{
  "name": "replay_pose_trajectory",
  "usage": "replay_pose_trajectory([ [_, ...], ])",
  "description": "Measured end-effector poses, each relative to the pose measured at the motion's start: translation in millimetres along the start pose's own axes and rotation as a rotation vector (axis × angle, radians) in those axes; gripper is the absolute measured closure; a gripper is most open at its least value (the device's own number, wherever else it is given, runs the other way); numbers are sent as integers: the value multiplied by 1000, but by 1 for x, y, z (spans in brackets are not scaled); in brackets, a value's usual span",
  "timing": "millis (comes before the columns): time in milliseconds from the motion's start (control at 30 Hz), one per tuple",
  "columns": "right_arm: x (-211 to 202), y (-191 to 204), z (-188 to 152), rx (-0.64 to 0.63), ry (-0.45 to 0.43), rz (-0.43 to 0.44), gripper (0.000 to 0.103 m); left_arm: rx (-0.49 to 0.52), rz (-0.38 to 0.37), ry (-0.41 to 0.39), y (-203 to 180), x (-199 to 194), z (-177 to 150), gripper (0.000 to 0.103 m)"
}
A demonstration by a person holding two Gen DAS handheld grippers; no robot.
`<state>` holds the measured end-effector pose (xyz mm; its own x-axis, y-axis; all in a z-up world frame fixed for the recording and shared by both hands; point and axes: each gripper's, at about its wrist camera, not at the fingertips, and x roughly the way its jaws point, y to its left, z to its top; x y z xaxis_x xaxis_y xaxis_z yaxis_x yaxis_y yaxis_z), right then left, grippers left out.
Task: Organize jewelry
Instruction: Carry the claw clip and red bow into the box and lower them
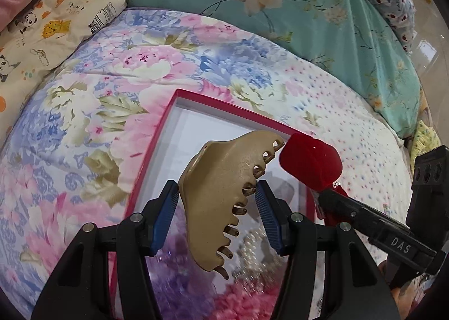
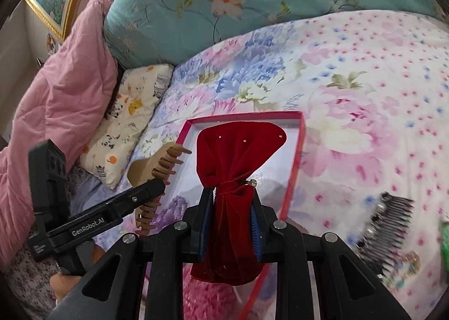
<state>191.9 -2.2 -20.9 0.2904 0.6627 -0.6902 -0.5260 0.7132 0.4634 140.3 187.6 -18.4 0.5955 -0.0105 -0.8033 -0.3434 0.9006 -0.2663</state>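
A: Through the left wrist camera, what did the left hand-held gripper (image 1: pixel 217 212) hold?

B: A tan claw hair clip (image 1: pixel 221 193), pinched across its body between the blue pads (image 1: pixel 165 214), teeth turned to the gripper's right. Directly ahead of and below the fingers lay a red-rimmed box (image 1: pixel 165 135) with a white floor, sitting on the floral bed cover (image 1: pixel 84 112). Beneath the gripper, purple and pink fluffy pieces and a blurred string of pearls showed inside the box.

A: And to its right?

B: The right hand-held gripper (image 1: pixel 322 193) reached in from that side, carrying a red velvet pouch (image 1: pixel 310 161) just beside the clip's tip.

A: The right wrist camera?

B: The right hand-held gripper (image 2: pixel 233 217) was narrowed on the red velvet pouch (image 2: pixel 233 168), clamped below its tied neck, the open mouth fanning out beyond the fingertips over the box (image 2: pixel 297 151). To its left the left hand-held gripper (image 2: pixel 153 189) held the clip (image 2: pixel 151 163) at the box's edge. To its right, on the bed cover (image 2: pixel 364 95), lay a blurred dark hair comb (image 2: pixel 390 221).
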Motion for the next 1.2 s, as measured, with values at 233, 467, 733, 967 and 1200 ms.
replay_pose_trajectory([
  [233,34,-2,12,-20,32,-33,79,-4,29,8,7,24,13,47],
  [467,58,-10,23,-32,48,-77,79,29,62,22,3,48,24,47],
  [733,71,-12,25,-59,67,-93,80,29,100,61,7,69,22,47],
  [967,73,-11,25,-74,73,-94,79,43,112,57,5,70,22,46],
  [1200,62,-13,26,-37,55,-62,62,55,140,69,0,69,24,46],
])
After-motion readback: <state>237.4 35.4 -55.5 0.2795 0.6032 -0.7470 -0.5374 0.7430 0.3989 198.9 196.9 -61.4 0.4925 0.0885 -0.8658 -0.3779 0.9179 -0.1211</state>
